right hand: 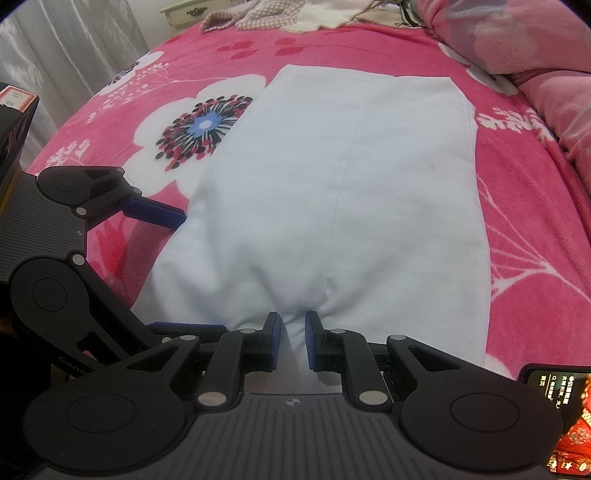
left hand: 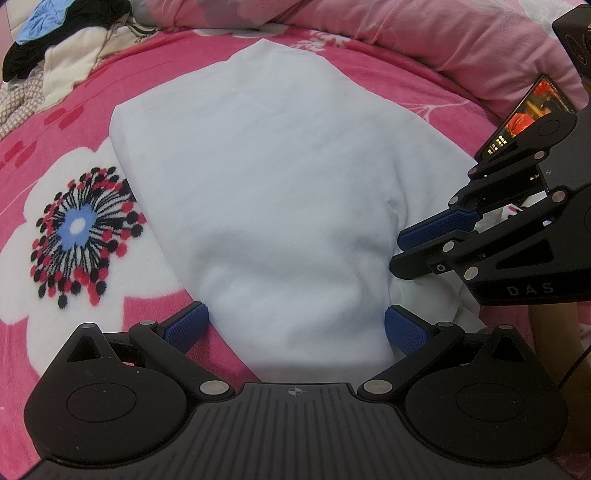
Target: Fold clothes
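Note:
A white garment lies folded into a long strip on the pink flowered blanket; it also fills the middle of the right wrist view. My left gripper stands wide open at the strip's near left corner. The cloth bulges up between its blue pads, which sit right at the cloth's sides. From the right wrist view, the left gripper straddles that same corner. My right gripper is shut on a pinched fold of the near edge, and it is visible from the side.
A heap of loose clothes lies at the far left of the bed. A pink quilt is bunched along the far right. A lit phone is mounted by the right gripper. A pale nightstand and curtain stand beyond the bed.

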